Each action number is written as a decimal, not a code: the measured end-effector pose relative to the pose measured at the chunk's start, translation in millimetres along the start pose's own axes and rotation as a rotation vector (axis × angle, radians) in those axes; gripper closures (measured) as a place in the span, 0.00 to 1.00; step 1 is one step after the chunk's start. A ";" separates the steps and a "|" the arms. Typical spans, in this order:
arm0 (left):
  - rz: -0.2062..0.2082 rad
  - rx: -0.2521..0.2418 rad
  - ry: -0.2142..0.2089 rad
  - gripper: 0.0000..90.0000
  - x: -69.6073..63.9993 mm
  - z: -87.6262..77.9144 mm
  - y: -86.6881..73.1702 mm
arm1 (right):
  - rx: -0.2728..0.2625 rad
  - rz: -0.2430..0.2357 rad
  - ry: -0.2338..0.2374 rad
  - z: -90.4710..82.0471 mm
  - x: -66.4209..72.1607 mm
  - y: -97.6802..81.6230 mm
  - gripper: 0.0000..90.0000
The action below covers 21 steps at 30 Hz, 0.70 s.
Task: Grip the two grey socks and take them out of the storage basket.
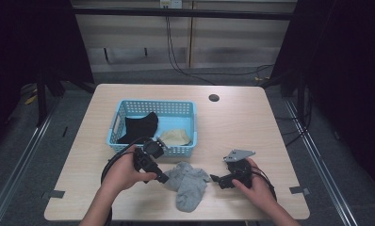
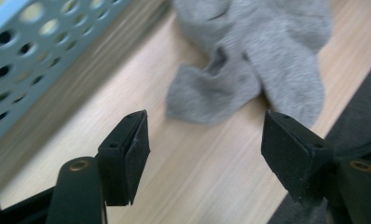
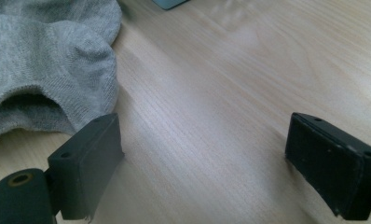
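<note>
Left tool (image 2: 204, 149) wide open, empty, just short of grey socks (image 2: 253, 60).

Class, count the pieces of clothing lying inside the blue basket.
2: a black garment at the left of the blue basket and a cream one at its right front. More may be hidden underneath.

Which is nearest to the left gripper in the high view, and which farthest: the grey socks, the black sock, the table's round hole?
1. grey socks, just right of the left gripper.
2. black sock, in the blue basket behind.
3. round hole, far side, right.
</note>
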<state>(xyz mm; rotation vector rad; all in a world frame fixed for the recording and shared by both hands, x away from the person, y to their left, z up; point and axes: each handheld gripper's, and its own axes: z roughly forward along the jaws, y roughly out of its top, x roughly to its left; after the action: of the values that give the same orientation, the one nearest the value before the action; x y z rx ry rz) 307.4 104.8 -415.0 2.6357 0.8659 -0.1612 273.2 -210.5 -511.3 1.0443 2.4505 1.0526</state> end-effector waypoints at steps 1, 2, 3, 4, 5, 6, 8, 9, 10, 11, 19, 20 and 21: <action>-0.003 -0.003 0.003 0.35 1.9 -0.3 -2.2 | 0.000 0.000 0.000 0.0 0.0 0.0 0.12; -0.002 -0.006 0.005 0.35 3.6 -0.6 -4.4 | 0.000 0.000 0.000 0.0 0.0 0.0 0.12; -0.002 -0.010 0.010 0.35 4.8 -0.6 -6.5 | 0.000 0.000 0.000 0.0 0.0 0.0 0.12; 0.005 -0.019 0.017 0.35 6.0 -0.4 -8.3 | 0.000 0.000 0.000 0.0 0.0 0.0 0.12; -0.002 -0.023 0.019 0.34 6.7 -0.6 -10.1 | 0.000 0.000 0.000 0.0 0.0 0.0 0.12; -0.005 -0.021 0.013 0.34 7.9 -0.8 -11.5 | -0.001 0.000 0.001 0.0 0.0 0.0 0.12; -0.008 -0.034 0.017 0.34 11.0 -0.7 -14.3 | -0.001 0.000 0.000 0.0 0.0 0.0 0.12; -0.012 -0.041 0.022 0.34 13.2 -0.3 -15.6 | 0.000 0.000 0.000 0.0 0.0 0.0 0.12; -0.006 -0.043 0.029 0.34 15.8 -0.4 -16.8 | -0.001 0.000 0.000 0.0 0.0 0.0 0.12; -0.008 -0.047 0.034 0.34 18.0 0.2 -18.5 | 0.000 0.000 0.000 0.0 0.0 0.0 0.12; 0.024 -0.072 0.052 0.33 34.8 11.1 -32.0 | 0.000 0.000 0.000 0.0 0.0 0.0 0.12; 0.028 -0.078 0.054 0.33 36.6 12.3 -33.6 | 0.000 0.000 0.000 0.0 0.0 0.0 0.12; 0.031 -0.084 0.056 0.32 38.0 13.4 -35.1 | -0.001 -0.001 0.000 0.1 0.0 0.0 0.12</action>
<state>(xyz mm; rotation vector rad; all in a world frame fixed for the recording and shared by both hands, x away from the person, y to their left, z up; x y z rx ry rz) 317.3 147.0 -446.2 2.5848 0.8301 -0.0425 273.3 -210.5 -511.3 1.0428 2.4504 1.0537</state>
